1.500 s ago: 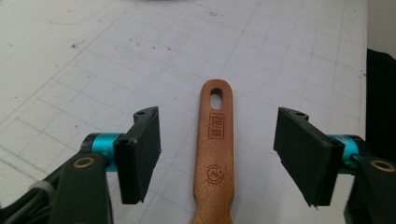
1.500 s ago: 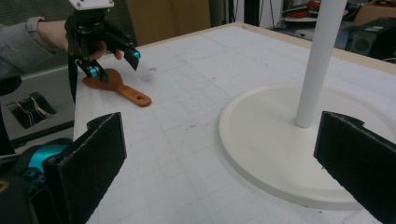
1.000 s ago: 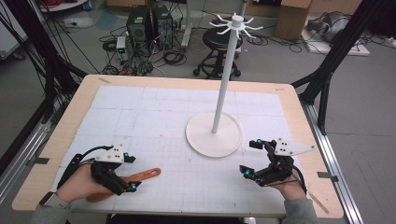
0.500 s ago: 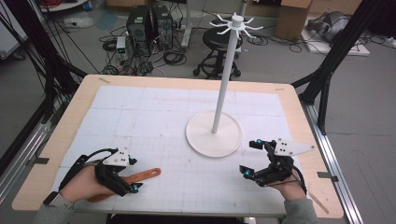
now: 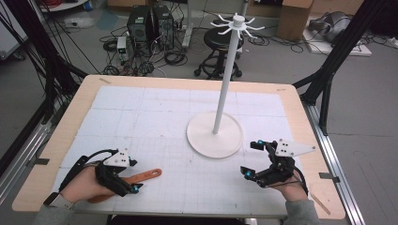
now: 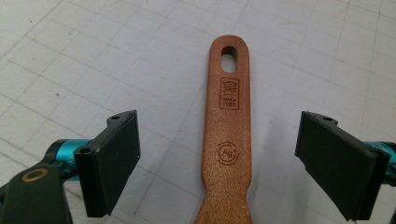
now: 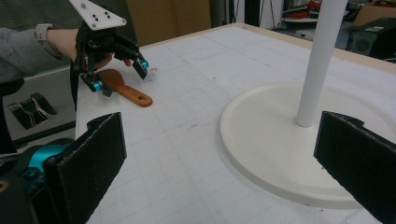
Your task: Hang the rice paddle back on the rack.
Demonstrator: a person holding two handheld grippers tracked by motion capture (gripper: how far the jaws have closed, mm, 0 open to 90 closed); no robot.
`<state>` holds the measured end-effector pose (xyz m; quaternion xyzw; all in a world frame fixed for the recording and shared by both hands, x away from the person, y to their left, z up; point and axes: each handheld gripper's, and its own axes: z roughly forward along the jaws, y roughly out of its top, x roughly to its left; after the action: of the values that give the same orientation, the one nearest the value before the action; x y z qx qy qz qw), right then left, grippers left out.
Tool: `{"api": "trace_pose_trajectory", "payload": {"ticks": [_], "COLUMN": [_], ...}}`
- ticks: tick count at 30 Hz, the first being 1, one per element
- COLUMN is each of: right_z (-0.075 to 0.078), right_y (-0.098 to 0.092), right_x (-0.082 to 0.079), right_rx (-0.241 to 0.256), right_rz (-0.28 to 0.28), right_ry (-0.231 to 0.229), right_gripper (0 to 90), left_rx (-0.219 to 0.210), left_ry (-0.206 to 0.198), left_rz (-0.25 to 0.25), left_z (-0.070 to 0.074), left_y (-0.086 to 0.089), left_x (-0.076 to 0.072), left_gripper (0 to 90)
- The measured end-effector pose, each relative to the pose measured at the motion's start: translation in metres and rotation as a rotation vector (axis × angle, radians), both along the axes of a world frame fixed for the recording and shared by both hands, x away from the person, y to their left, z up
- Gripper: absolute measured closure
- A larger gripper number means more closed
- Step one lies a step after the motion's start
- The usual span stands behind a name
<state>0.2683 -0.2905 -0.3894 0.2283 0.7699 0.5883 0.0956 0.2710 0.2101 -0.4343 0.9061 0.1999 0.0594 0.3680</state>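
A brown wooden spoon (image 5: 146,175) lies flat on the white gridded mat near the front left. Its handle (image 6: 227,116), with a hanging hole at the end, runs between the jaws of my left gripper (image 6: 224,158), which stand wide open and clear of the wood on both sides. From above, the left gripper (image 5: 134,175) straddles the handle. My right gripper (image 5: 248,159) hovers open at the front right, with nothing between its jaws, facing the white stand's round base (image 7: 280,154). The right gripper view also catches the left gripper (image 7: 120,75) over the spoon (image 7: 128,91).
A tall white pole (image 5: 226,75) rises from the round base (image 5: 215,140) near the table's middle and ends in a ring of hooks (image 5: 238,21). The mat (image 5: 155,117) covers most of the wooden table (image 5: 77,105). Cables, boxes and a stool stand on the floor beyond.
My left hand and gripper have crept slightly to the right along the spoon's handle. The spoon, the stand and my right gripper have not moved.
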Motion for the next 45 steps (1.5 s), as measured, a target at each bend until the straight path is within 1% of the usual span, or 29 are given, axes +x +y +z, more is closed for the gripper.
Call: {"api": "trace_pose_trajectory", "payload": {"ticks": [1, 2, 5, 6, 9, 11, 12, 16, 18, 20, 22, 23, 27, 29, 30, 33, 35, 36, 37, 38, 39, 42, 44, 45], "right_z": [0.000, 0.000, 0.000, 0.000, 0.000, 0.000, 0.000, -0.001, -0.001, -0.001, -0.001, -0.001, -0.001, -0.001, -0.001, -0.001, -0.001, -0.001, -0.002, -0.002, -0.002, -0.002, -0.002, -0.002], "right_y": [0.000, 0.000, 0.000, 0.000, 0.000, 0.000, 0.000, -0.001, -0.001, -0.001, -0.001, -0.001, -0.002, -0.003, -0.002, -0.001, -0.001, -0.001, -0.001, -0.001, -0.001, -0.001, -0.001, -0.001], "right_x": [0.000, 0.000, 0.000, 0.000, -0.001, -0.001, -0.001, 0.000, -0.001, -0.001, -0.002, -0.002, -0.002, -0.003, -0.003, -0.003, -0.003, -0.004, -0.003, -0.003, -0.003, -0.003, -0.003, -0.004], "right_rx": [0.003, 0.002, 0.005, 0.005, 0.002, 0.003, 0.002, 0.006, 0.004, 0.006, 0.003, 0.002, 0.002, 0.001, 0.001, -0.001, -0.005, -0.005, -0.007, -0.007, -0.010, -0.008, -0.008, -0.008], "right_rz": [0.000, 0.000, 0.000, -0.001, 0.001, -0.001, -0.001, -0.002, -0.002, -0.002, -0.002, -0.003, -0.005, -0.008, -0.009, -0.007, -0.002, -0.002, -0.001, -0.002, 0.000, -0.001, -0.001, -0.001], "right_ry": [0.005, 0.012, 0.004, 0.001, 0.003, 0.009, 0.007, 0.005, 0.012, 0.008, 0.006, 0.009, 0.015, 0.014, 0.011, 0.008, 0.011, 0.013, 0.013, 0.012, 0.010, 0.014, 0.013, 0.013], "right_gripper": [0.8, 0.8, 0.8, 0.8, 0.8, 0.8, 0.8, 0.8, 0.8, 0.8, 0.8, 0.8, 0.8, 0.8, 0.8, 0.8, 0.8, 0.8, 0.8, 0.8, 0.8, 0.8, 0.8, 0.8], "left_rx": [-0.001, 0.014, 0.032, 0.031, 0.048, 0.032, 0.034, 0.027, 0.040, 0.028, 0.030, 0.025, 0.033, 0.021, 0.032, 0.039, 0.033, 0.045, 0.036, 0.043, 0.034, 0.039, 0.052, 0.046], "left_ry": [-0.001, -0.001, -0.003, -0.001, -0.006, 0.000, 0.002, -0.001, -0.005, -0.005, -0.003, -0.002, 0.002, -0.001, -0.002, -0.005, -0.002, -0.005, 0.000, -0.003, -0.002, 0.000, -0.009, -0.007], "left_rz": [0.003, -0.001, -0.008, -0.008, -0.020, -0.007, -0.014, -0.010, -0.020, -0.009, -0.012, -0.008, -0.018, -0.012, -0.020, -0.028, -0.029, -0.042, -0.037, -0.050, -0.044, -0.058, -0.074, -0.072], "left_z": [-0.001, -0.001, -0.002, -0.003, -0.003, -0.005, -0.004, -0.005, -0.004, -0.004, -0.003, -0.003, -0.001, -0.002, -0.001, 0.000, 0.000, 0.001, 0.000, 0.001, 0.000, 0.001, 0.002, 0.001], "left_y": [0.000, -0.001, -0.002, -0.002, -0.002, -0.002, -0.001, 0.000, 0.001, 0.001, 0.003, 0.003, 0.007, 0.007, 0.008, 0.009, 0.009, 0.010, 0.009, 0.010, 0.009, 0.009, 0.009, 0.009], "left_x": [0.000, 0.000, 0.000, -0.001, 0.000, 0.000, 0.001, 0.001, 0.002, 0.001, 0.001, 0.001, 0.002, 0.000, 0.000, -0.001, -0.002, -0.002, -0.002, -0.002, -0.002, -0.002, -0.003, -0.004], "left_gripper": [14.9, 15.2, 17.1, 17.1, 17.2, 17.4, 17.5, 19.3, 20.4, 22.1, 25.2, 28.8, 37.0, 38.7, 39.6, 43.3, 46.4, 47.5, 48.5, 49.3, 49.8, 52.6, 55.3, 56.4]}}
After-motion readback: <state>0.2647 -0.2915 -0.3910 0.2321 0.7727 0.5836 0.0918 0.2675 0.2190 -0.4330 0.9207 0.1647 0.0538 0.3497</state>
